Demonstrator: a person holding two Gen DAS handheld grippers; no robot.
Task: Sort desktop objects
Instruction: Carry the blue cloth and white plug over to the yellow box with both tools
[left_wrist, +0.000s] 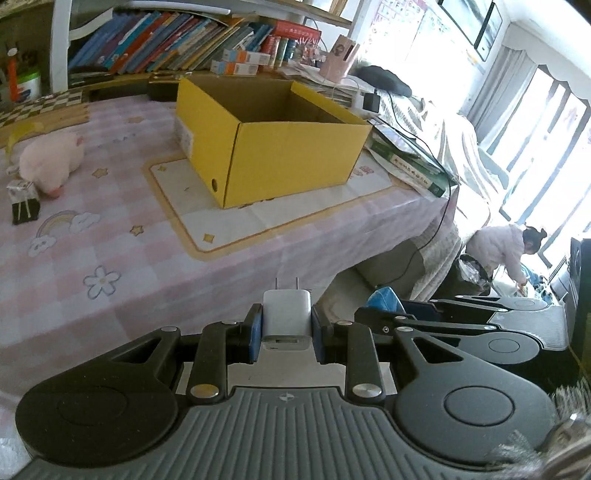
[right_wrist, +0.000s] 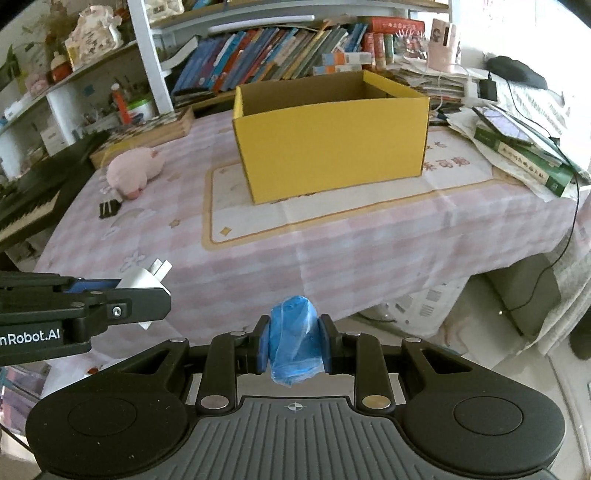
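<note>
Charger (left_wrist: 283, 318) between left tongs (left_wrist: 283, 328), prongs forward.

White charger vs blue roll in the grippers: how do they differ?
The white USB charger in the left gripper is a hard, boxy block with two metal prongs pointing forward; the blue plastic bag roll in the right gripper is soft, rounded and crinkled. The charger is opaque white; the roll is glossy blue. Both are clamped between shut jaws, short of the yellow cardboard box.
</note>
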